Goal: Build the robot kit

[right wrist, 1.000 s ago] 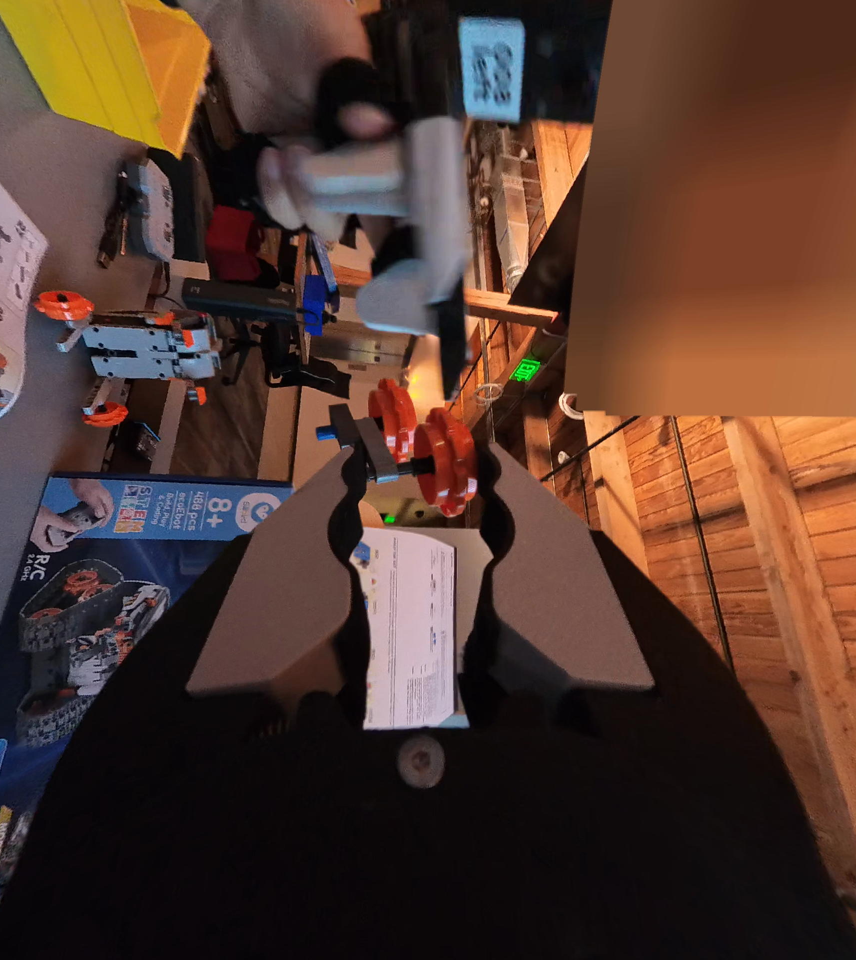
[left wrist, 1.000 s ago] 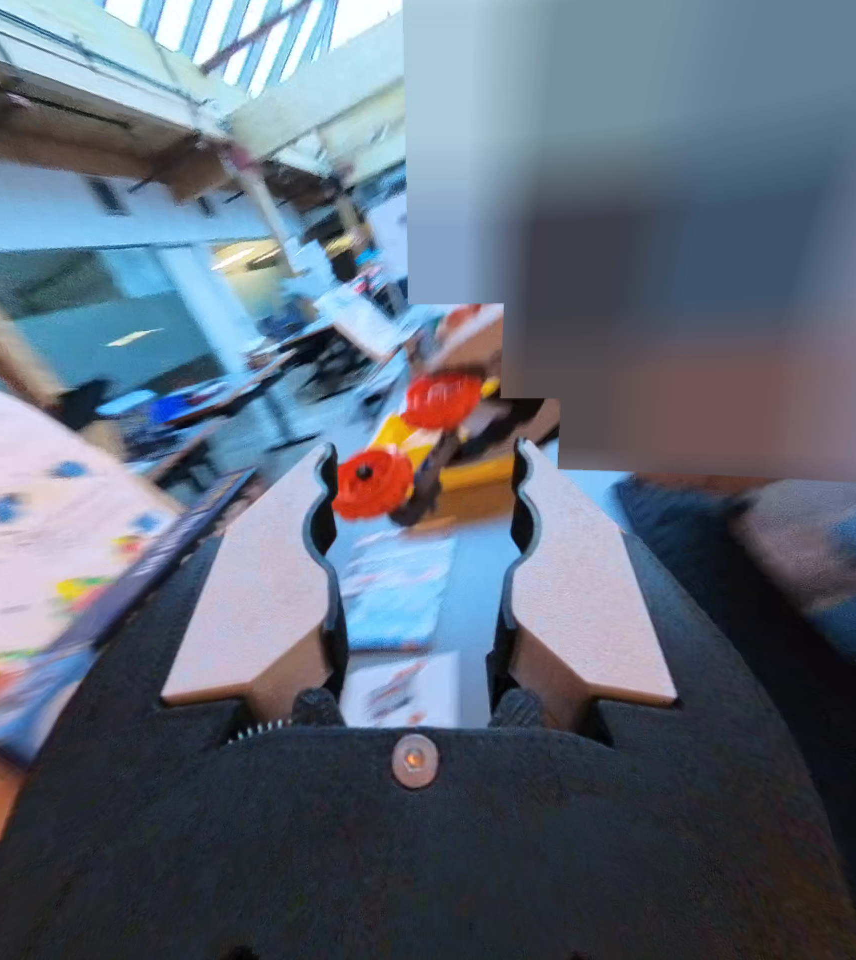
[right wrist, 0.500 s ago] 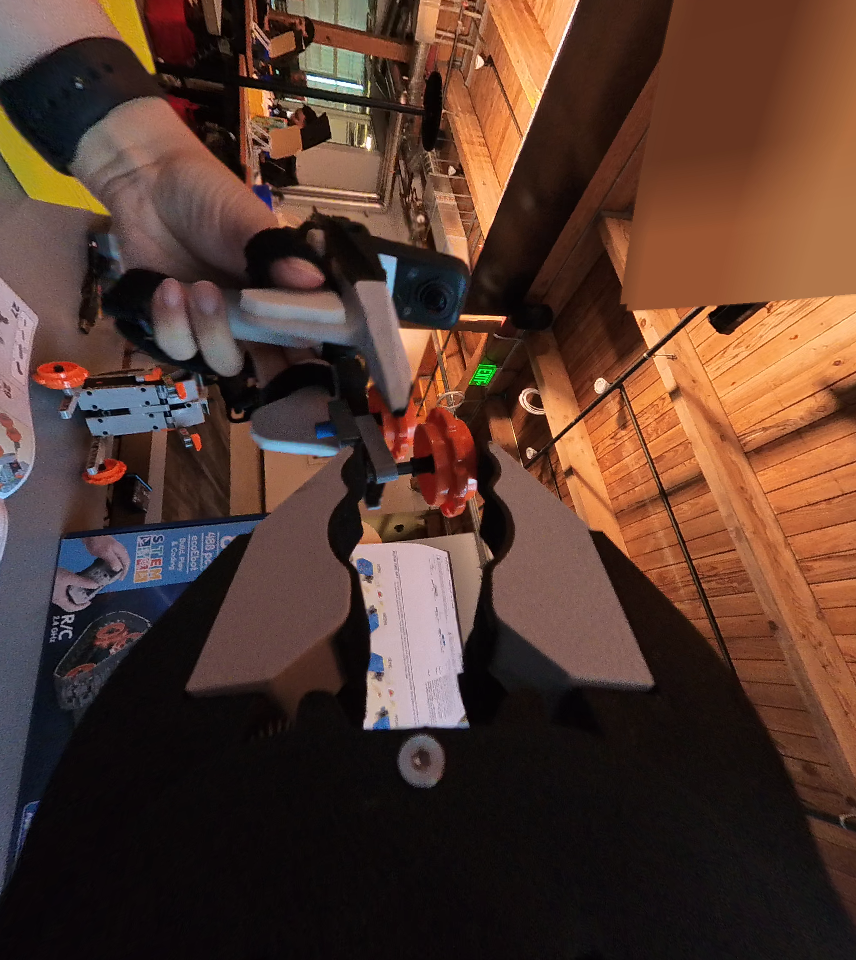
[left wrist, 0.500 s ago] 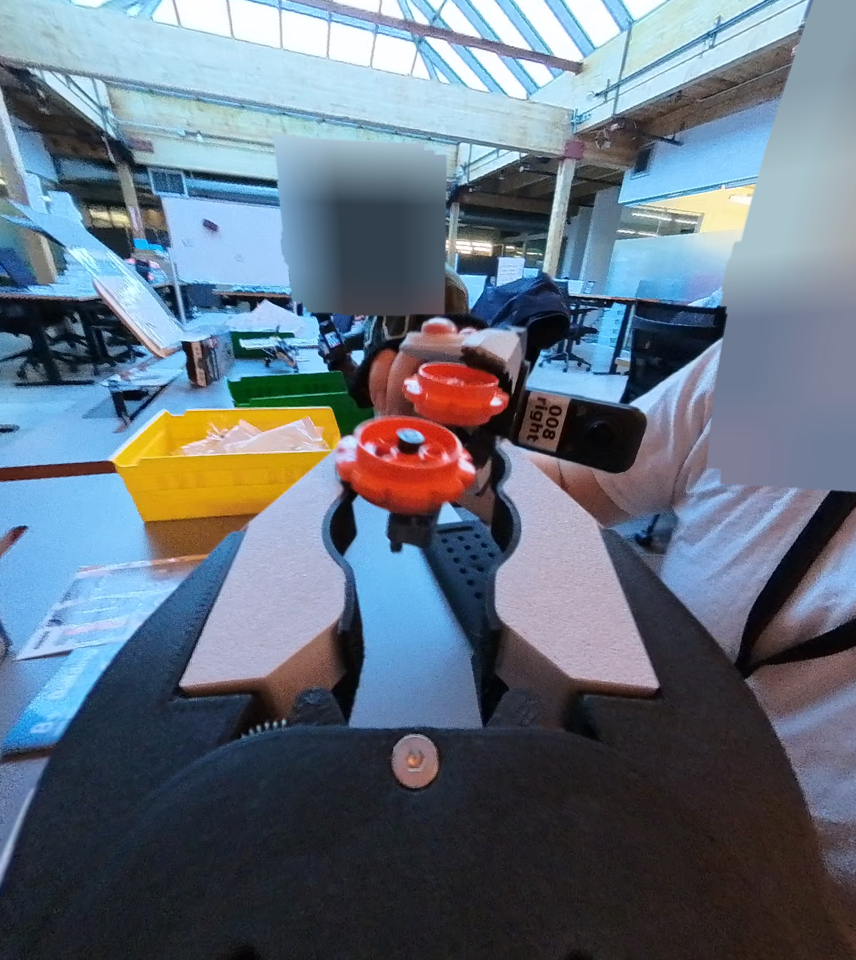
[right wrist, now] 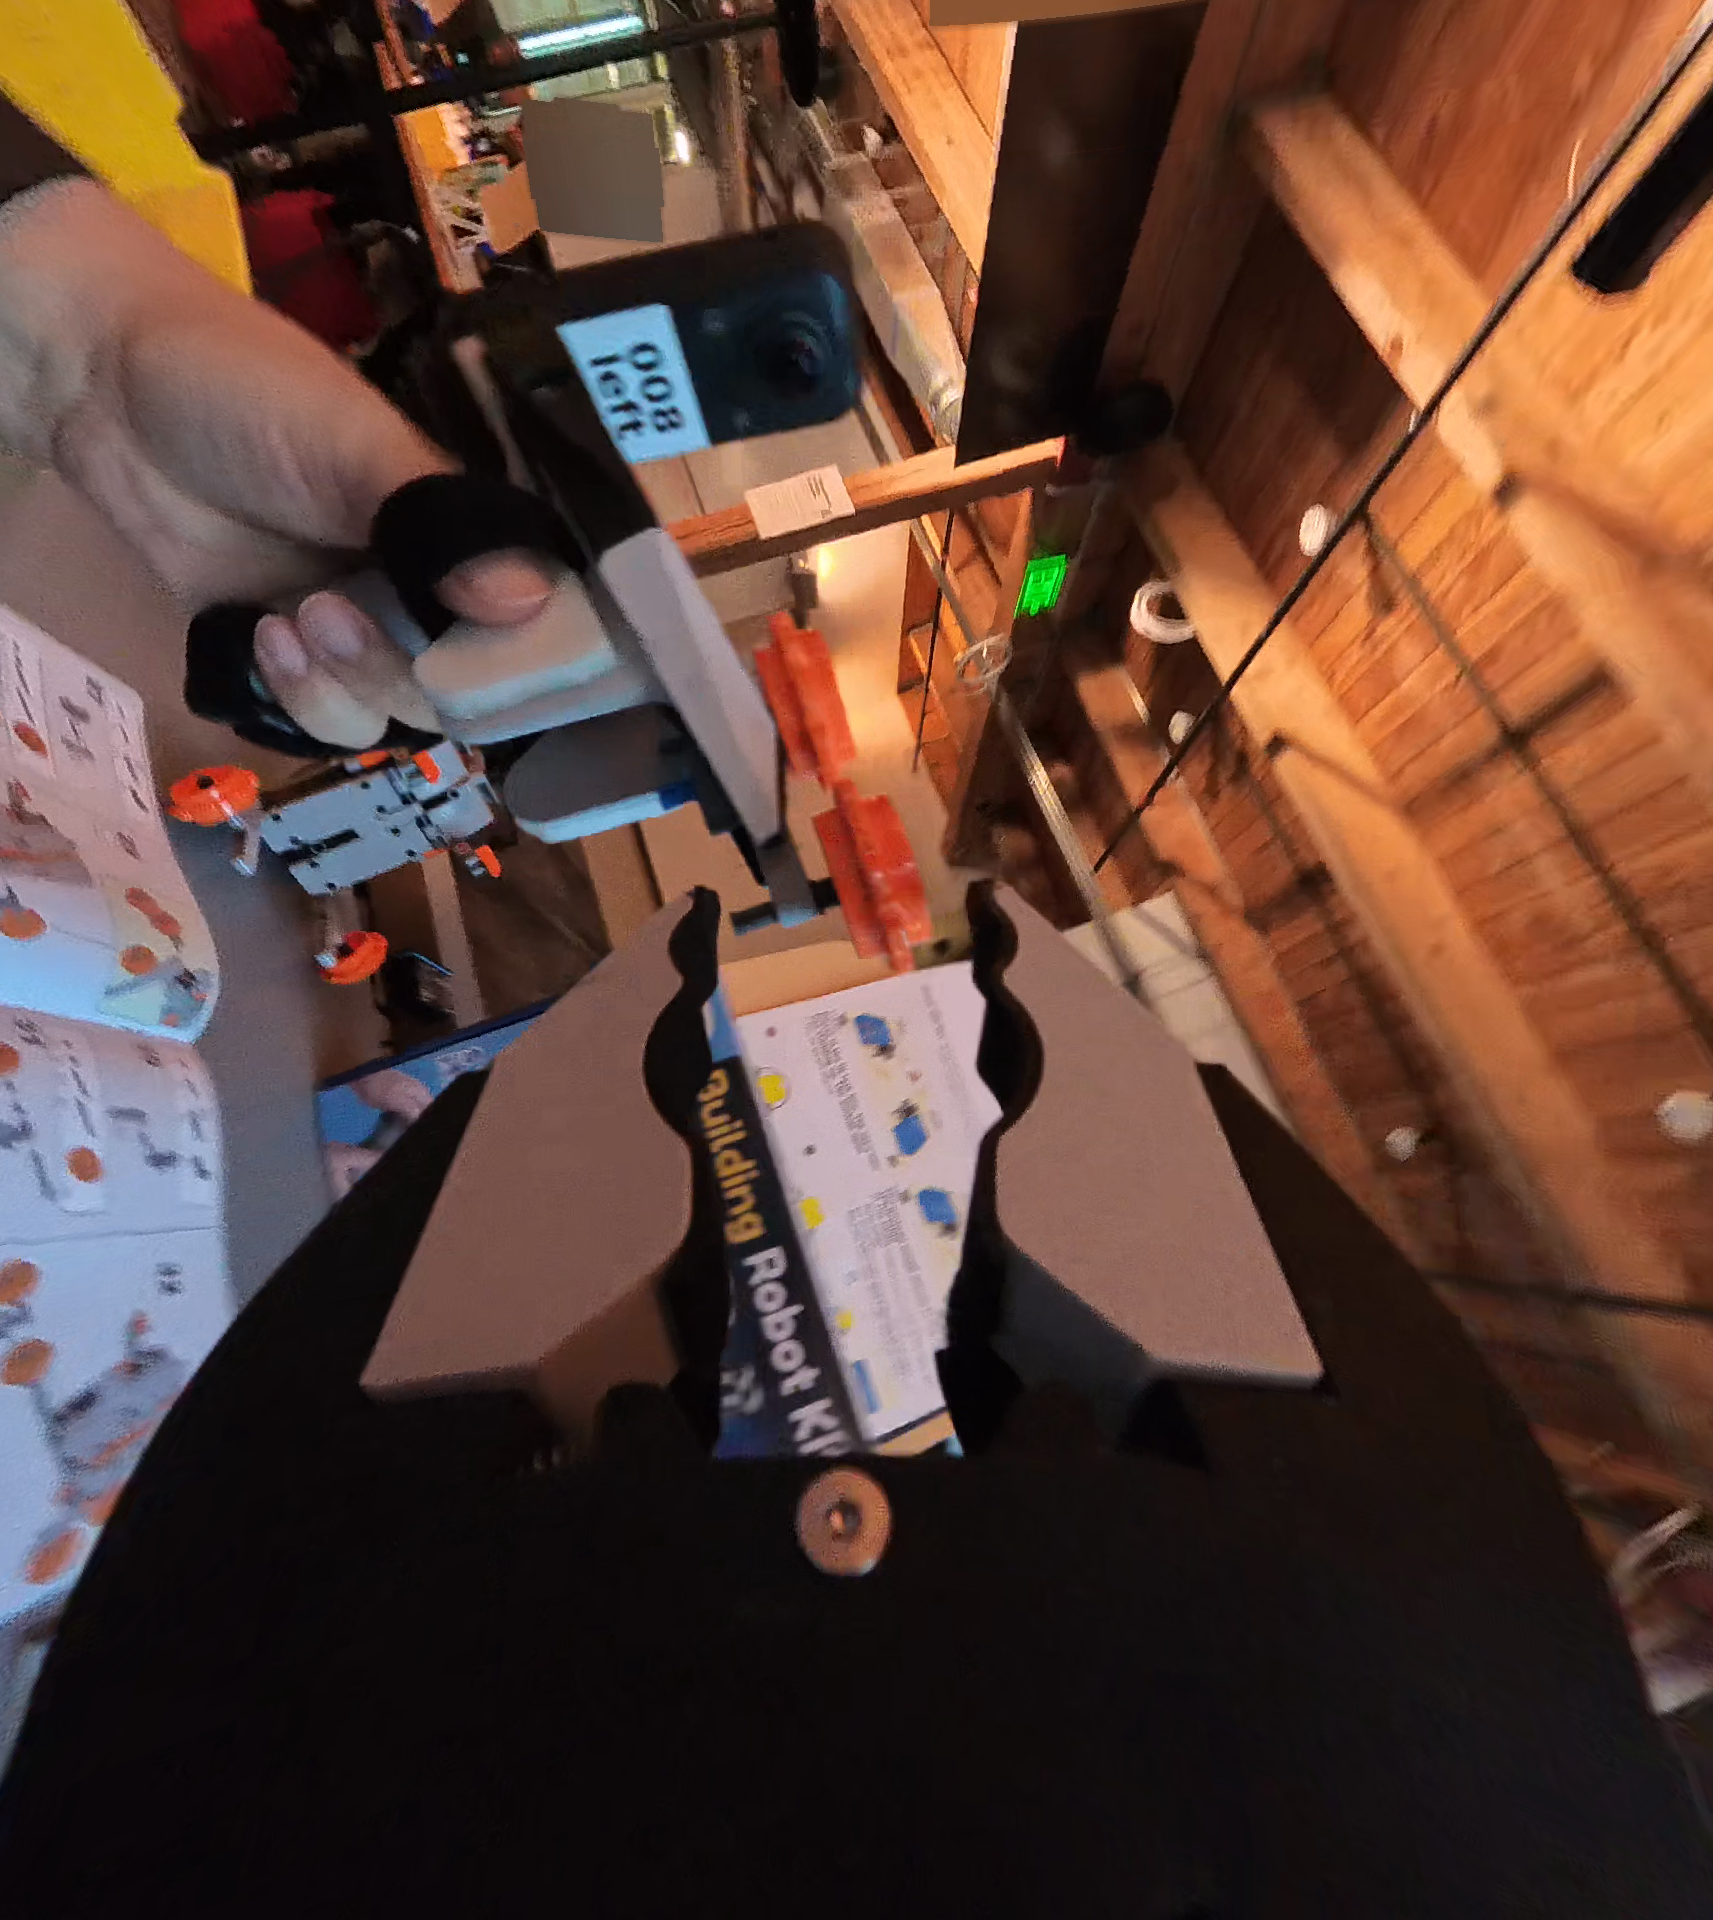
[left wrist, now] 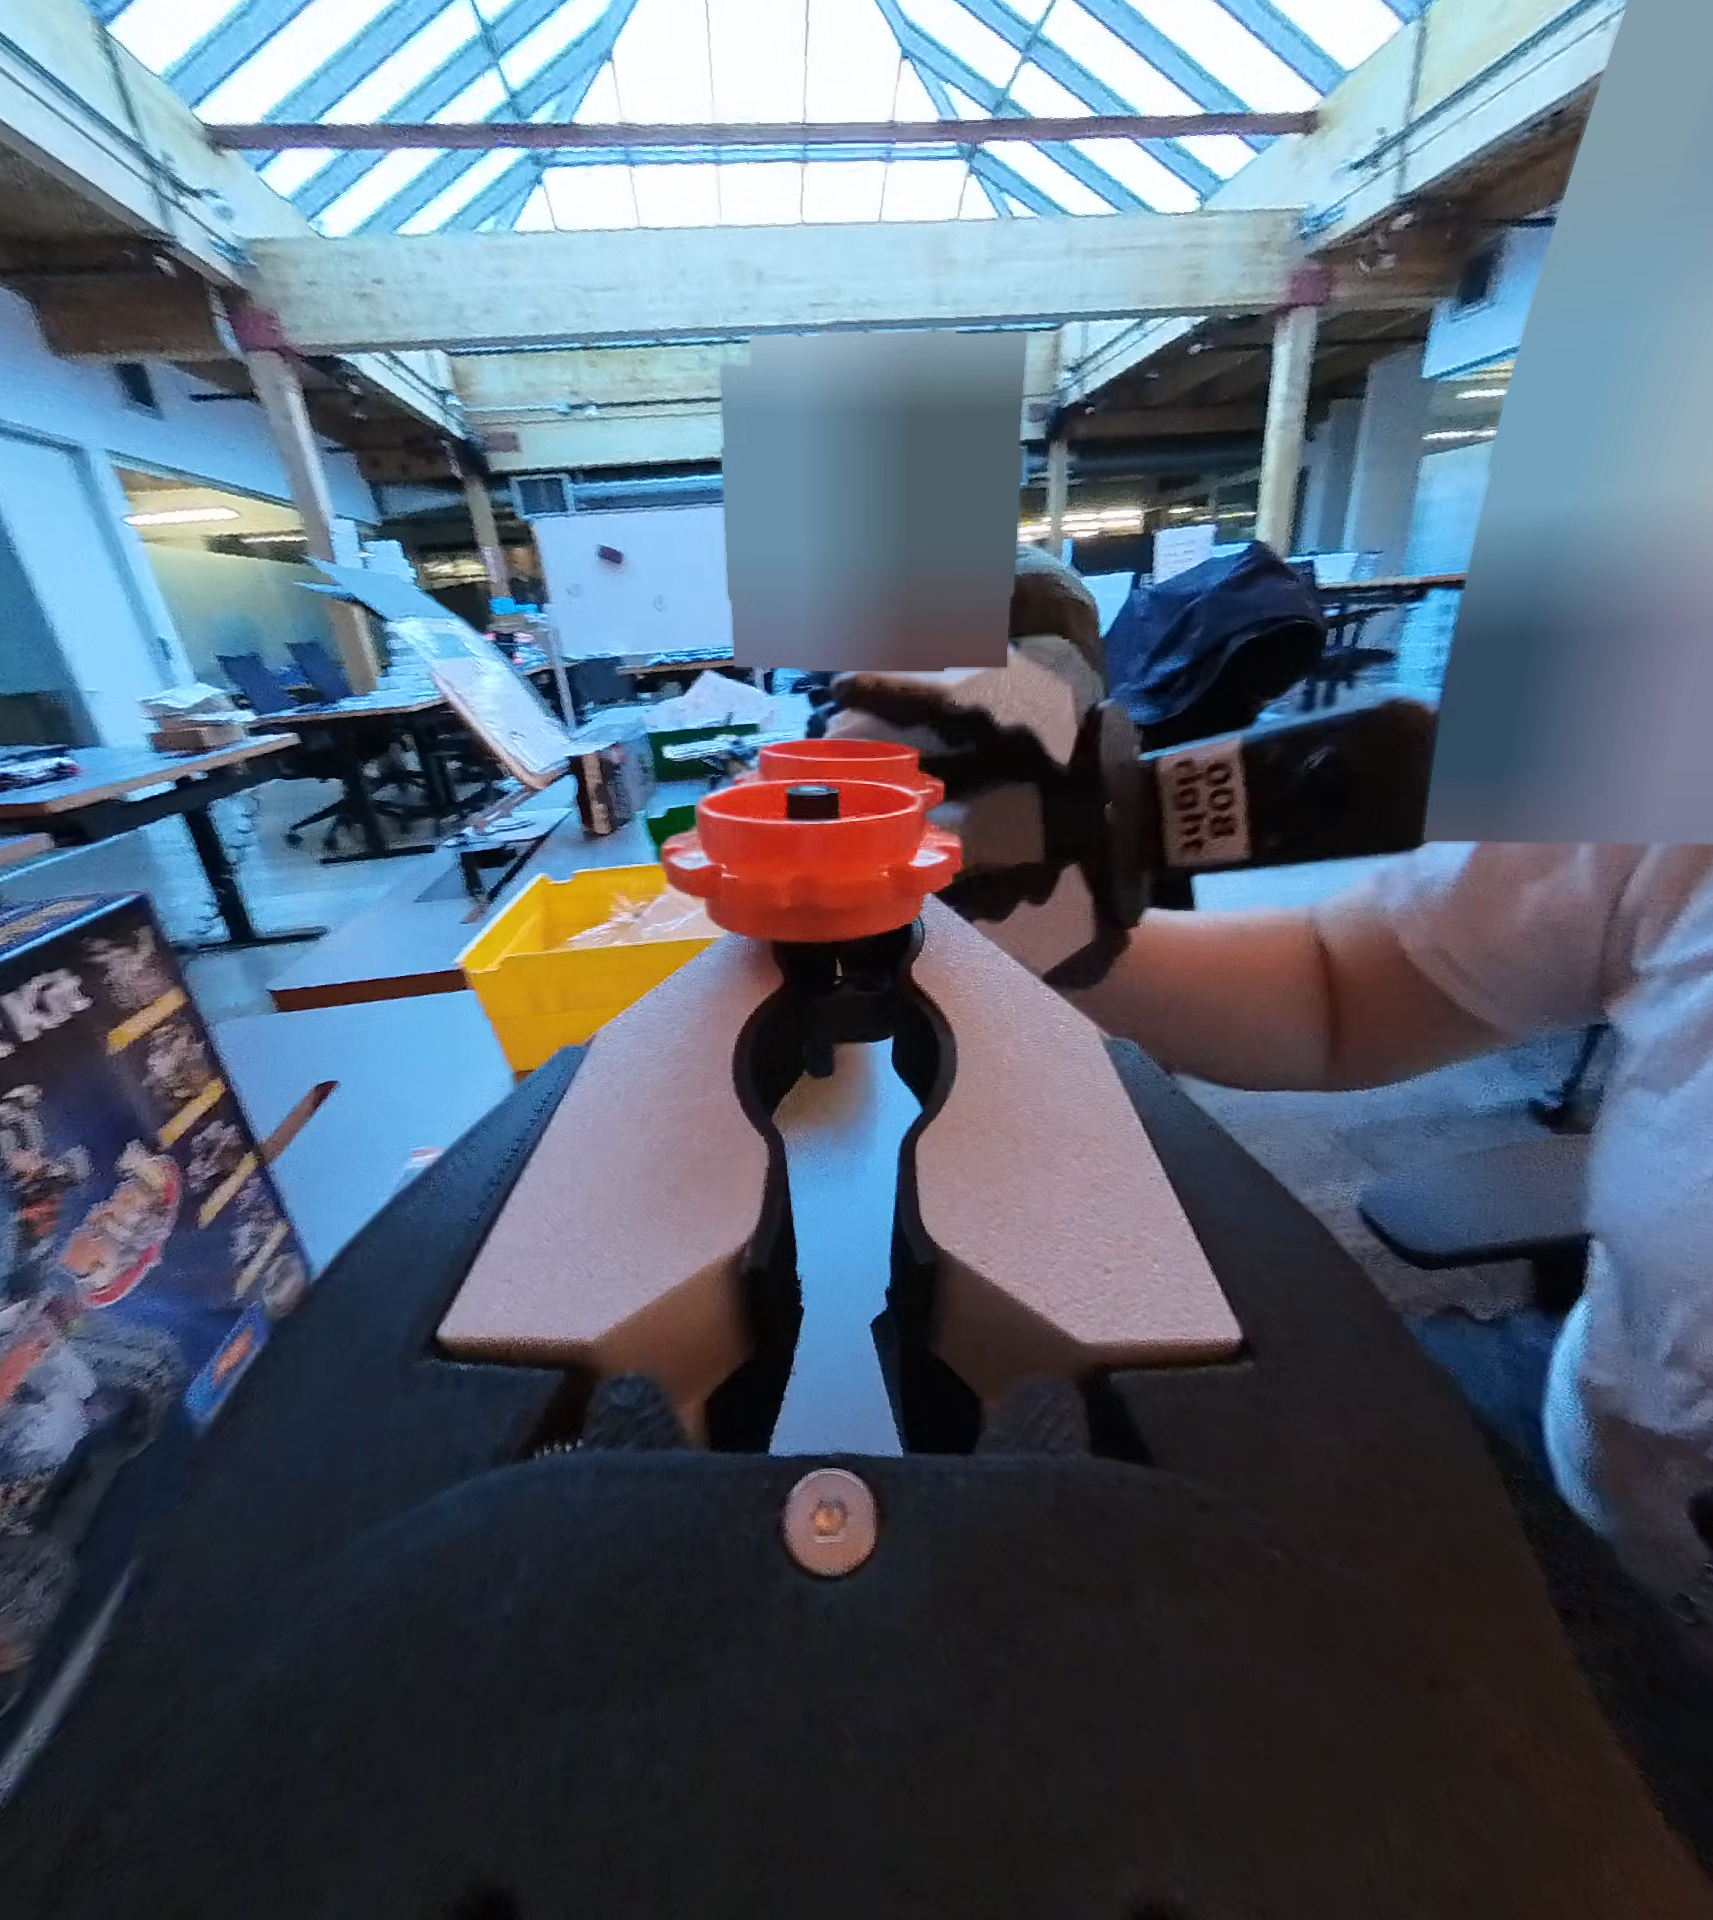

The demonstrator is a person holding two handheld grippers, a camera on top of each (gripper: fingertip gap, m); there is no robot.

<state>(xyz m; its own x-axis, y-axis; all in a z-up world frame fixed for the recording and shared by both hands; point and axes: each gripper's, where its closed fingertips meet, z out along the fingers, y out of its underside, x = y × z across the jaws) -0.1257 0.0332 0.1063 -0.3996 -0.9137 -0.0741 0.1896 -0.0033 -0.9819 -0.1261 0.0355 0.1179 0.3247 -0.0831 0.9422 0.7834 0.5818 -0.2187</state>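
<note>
A small toy assembly with two orange toothed wheels (left wrist: 810,862) on a dark beam is held up in the air between both grippers. My left gripper (left wrist: 841,971) is shut on the black part just under the front wheel. The second wheel (left wrist: 836,764) lies beyond its tips. In the right wrist view, my right gripper (right wrist: 841,899) has its tips on either side of the nearer wheel (right wrist: 867,862) and grey beam (right wrist: 784,883), clamping them across a wide gap. A hand (right wrist: 208,416) holds the left gripper above.
On the grey table are a yellow bin (left wrist: 571,966), a blue kit box (left wrist: 73,1247), open instruction sheets (right wrist: 31,1039) and a grey part-built model with orange wheels (right wrist: 353,821). A person's arm (left wrist: 1351,987) crosses at the right. Less than 4 cm separates the two grippers' tips.
My left gripper swung round to the wheel assembly and closed on the black part under one wheel. My right gripper kept the assembly at its tips and tilted a little.
</note>
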